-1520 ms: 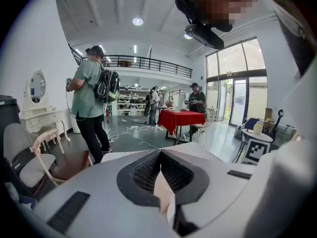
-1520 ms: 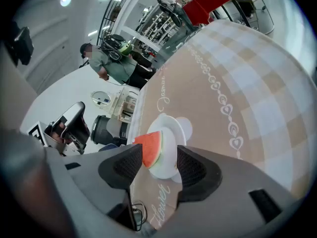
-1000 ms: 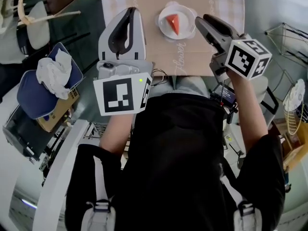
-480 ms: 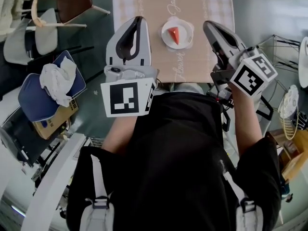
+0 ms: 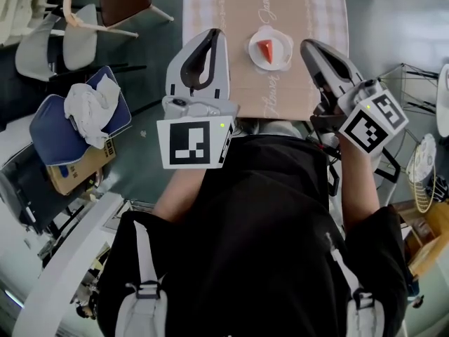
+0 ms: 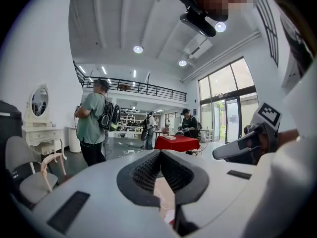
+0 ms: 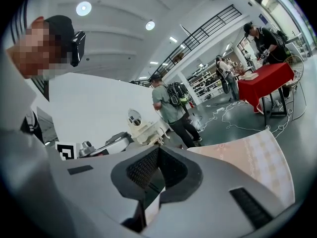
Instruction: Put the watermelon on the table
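Red watermelon wedge (image 5: 266,48) sits on the small white plate (image 5: 286,48) on your cloth-covered desk (image 5: 309,9), its narrow end pointing back toward you. It lies ahead, between your two tools, slightly nearer the right tool (image 5: 307,45). That one and the left tool (image 5: 213,34) are both closed on nothing; placement looks done.

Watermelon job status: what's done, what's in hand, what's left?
Done: the watermelon slice sits on the white plate on the table. In hand: nothing; the left gripper and right gripper are both shut and empty. Left: apparently nothing.
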Tool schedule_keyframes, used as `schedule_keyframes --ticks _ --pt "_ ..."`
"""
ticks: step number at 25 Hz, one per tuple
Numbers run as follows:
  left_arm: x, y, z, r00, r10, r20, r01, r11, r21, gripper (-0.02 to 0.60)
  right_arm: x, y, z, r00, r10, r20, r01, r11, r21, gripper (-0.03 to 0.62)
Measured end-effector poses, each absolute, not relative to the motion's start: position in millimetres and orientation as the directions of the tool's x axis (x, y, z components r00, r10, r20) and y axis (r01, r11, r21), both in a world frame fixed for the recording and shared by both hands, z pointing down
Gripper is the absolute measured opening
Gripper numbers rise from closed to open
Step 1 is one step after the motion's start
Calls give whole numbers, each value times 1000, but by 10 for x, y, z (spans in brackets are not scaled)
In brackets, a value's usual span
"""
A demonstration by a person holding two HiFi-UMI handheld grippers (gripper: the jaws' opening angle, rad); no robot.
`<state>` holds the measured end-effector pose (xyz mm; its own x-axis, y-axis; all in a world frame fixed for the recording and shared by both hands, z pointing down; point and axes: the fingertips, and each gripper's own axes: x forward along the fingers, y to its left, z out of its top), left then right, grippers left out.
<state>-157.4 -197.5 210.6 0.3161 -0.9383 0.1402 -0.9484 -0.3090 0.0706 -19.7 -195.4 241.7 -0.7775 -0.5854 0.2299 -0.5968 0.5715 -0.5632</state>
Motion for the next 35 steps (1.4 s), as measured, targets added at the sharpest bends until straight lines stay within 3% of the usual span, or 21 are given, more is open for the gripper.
schedule_keyframes --ticks 15,35 --pt "-1574 -1491 2240 342 -926 157 -939 -336 66 9 -245 -1362 2542 -783 -568 252 -595 566 -571 14" --pt "-900 -763 2072 346 -925 155 -936 -351 -5 9 522 -668 2476 -771 -588 244 -608 567 -556 14"
